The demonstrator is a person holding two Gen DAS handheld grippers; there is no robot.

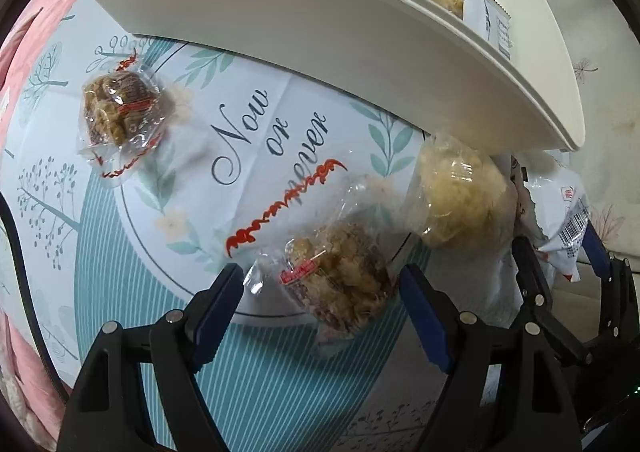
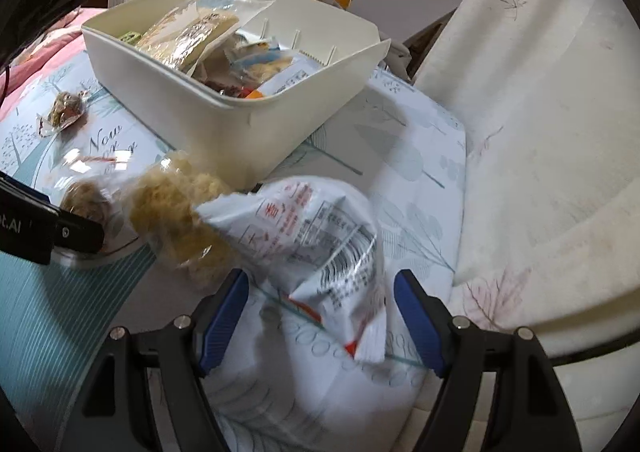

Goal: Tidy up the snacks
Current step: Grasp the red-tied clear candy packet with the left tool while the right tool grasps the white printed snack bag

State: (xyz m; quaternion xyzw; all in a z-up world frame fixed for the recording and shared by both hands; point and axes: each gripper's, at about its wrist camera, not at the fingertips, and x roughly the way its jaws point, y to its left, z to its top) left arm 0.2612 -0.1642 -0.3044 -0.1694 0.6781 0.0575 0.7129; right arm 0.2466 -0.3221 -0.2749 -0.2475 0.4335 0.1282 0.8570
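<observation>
Both grippers hovering, fingers apart — left gripper (image 1: 320, 292) straddling brown snack (image 1: 340, 276), right gripper (image 2: 320, 308) straddling white packet (image 2: 320, 244) — lining up for the bin (image 2: 208, 88).

We look down past our left gripper (image 1: 320, 284), its blue-padded jaws standing apart on either side of a clear-wrapped brown snack (image 1: 340, 280) without pressing it. The snack lies on a printed cloth (image 1: 248, 124) reading "Now or never". A second brown snack (image 1: 120, 112) sits far left. A pale yellow wrapped snack (image 1: 456, 196) lies to the right, just beside the white storage box (image 1: 320, 24). At the right edge our right gripper (image 1: 560, 248) straddles a white printed packet (image 1: 560, 220).
</observation>
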